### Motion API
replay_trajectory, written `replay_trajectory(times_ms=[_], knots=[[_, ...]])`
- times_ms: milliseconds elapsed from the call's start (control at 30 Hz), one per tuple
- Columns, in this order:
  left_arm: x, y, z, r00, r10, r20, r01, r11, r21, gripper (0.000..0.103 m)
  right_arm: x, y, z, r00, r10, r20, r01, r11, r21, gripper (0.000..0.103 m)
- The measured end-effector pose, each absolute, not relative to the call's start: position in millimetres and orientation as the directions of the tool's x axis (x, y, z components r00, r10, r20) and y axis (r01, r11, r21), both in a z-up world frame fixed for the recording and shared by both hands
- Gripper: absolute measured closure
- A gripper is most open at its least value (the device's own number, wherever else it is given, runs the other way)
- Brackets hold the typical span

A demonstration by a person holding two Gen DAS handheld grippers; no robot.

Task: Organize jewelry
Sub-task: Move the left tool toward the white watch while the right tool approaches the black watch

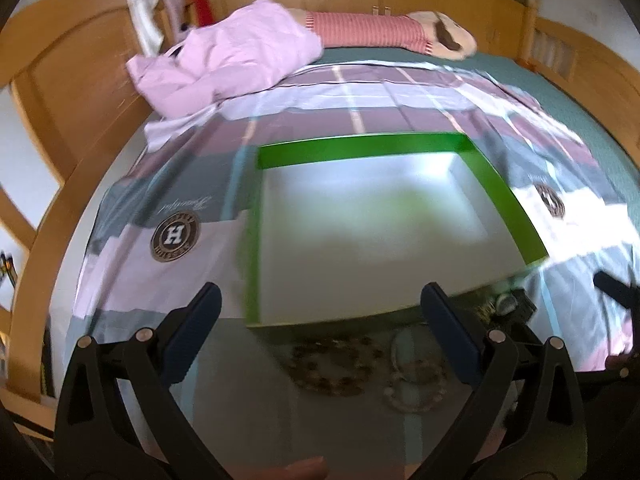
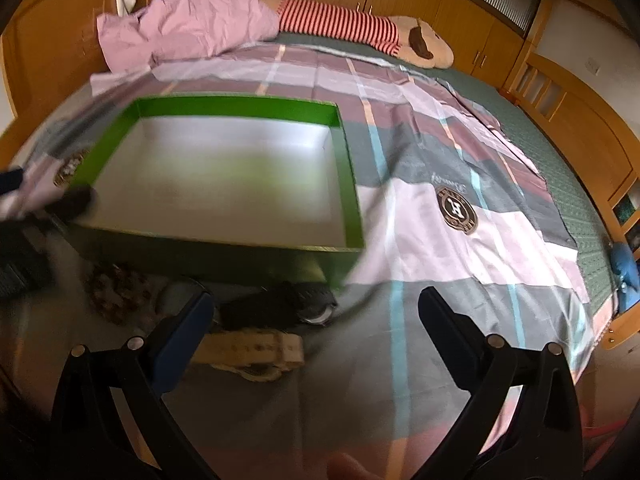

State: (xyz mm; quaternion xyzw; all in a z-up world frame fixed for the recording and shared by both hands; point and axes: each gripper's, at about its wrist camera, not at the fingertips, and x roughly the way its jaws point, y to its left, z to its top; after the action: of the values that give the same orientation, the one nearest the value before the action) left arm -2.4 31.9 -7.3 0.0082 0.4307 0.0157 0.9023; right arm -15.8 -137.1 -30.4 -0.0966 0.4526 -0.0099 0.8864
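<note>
A green open box [image 1: 500, 188] with a bare white floor lies on the plaid bedspread; it also shows in the right wrist view [image 2: 344, 148]. In front of it lie a brown bead bracelet [image 1: 332, 368], a pale bead bracelet [image 1: 416, 388], and a black watch [image 1: 512, 304]. The right wrist view shows the brown beads [image 2: 116, 292], the black watch [image 2: 288, 304] and a beige-strap watch [image 2: 256, 352]. My left gripper [image 1: 320, 308] is open above the bracelets. My right gripper [image 2: 316, 304] is open above the watches. Both are empty.
A pink crumpled cloth [image 1: 228, 56] and a striped plush toy [image 1: 384, 28] lie at the far end of the bed. Wooden bed rails [image 1: 64, 128] and cabinets [image 2: 580, 136] surround the bed. The other gripper's tip [image 2: 76, 200] shows at the box's left.
</note>
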Motion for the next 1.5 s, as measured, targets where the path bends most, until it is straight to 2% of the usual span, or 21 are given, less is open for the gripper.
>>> replay_trajectory(times_ms=[167,433,567,633,733,900,967,1033,1133,1300,1500], knots=[[2.8,59.4,-13.0,0.593,0.045,-0.804,-0.092,0.996,-0.012,0.004,-19.2,-142.9,-41.8,0.564,-0.113,-0.818,-0.099,0.974,-0.203,0.003],[11.5,44.6,-26.7,0.538,0.054,-0.841,-0.055,0.998,0.029,0.004,-14.7,-146.2,-48.9,0.522,-0.06,-0.851,-0.094,0.988,-0.126,0.004],[17.6,45.2,-38.8,0.489,0.065,-0.87,-0.056,0.998,0.043,0.004,-12.3,-151.0,-50.3,0.505,-0.004,-0.863,-0.085,0.995,-0.055,0.019],[20.4,50.3,-45.2,0.462,0.06,-0.885,-0.069,0.997,0.031,0.004,-12.3,-153.9,-48.8,0.509,0.018,-0.861,-0.082,0.996,-0.028,0.036],[21.0,60.5,-46.3,0.448,0.012,-0.894,-0.087,0.996,-0.031,0.005,-11.6,-153.8,-45.2,0.512,0.029,-0.859,-0.082,0.997,-0.015,0.044],[20.0,61.7,-46.2,0.449,0.005,-0.894,-0.093,0.995,-0.041,0.005,-12.1,-147.1,-43.6,0.497,0.064,-0.865,-0.129,0.992,-0.001,0.044],[20.2,59.4,-46.7,0.447,0.003,-0.894,-0.087,0.995,-0.04,0.005,-11.6,-144.3,-46.6,0.49,0.063,-0.869,-0.139,0.99,-0.007,0.042],[20.0,56.5,-46.3,0.447,-0.006,-0.895,-0.073,0.996,-0.043,0.005,-11.7,-141.8,-49.4,0.482,0.07,-0.873,-0.153,0.988,-0.005,0.037],[19.3,56.7,-43.9,0.451,-0.013,-0.892,-0.071,0.996,-0.05,0.005,-14.8,-137.8,-46.8,0.48,0.104,-0.871,-0.186,0.982,0.015,0.037],[18.7,63.6,-43.7,0.442,-0.028,-0.897,-0.097,0.992,-0.079,0.005,-15.8,-139.2,-43.2,0.506,0.059,-0.861,-0.189,0.981,-0.044,0.034],[8.1,32.7,-38.2,0.423,-0.187,-0.887,0.06,0.982,-0.179,0.005,-8.4,-169.6,-33.3,0.523,0.046,-0.851,-0.083,0.997,0.003,0.034]])
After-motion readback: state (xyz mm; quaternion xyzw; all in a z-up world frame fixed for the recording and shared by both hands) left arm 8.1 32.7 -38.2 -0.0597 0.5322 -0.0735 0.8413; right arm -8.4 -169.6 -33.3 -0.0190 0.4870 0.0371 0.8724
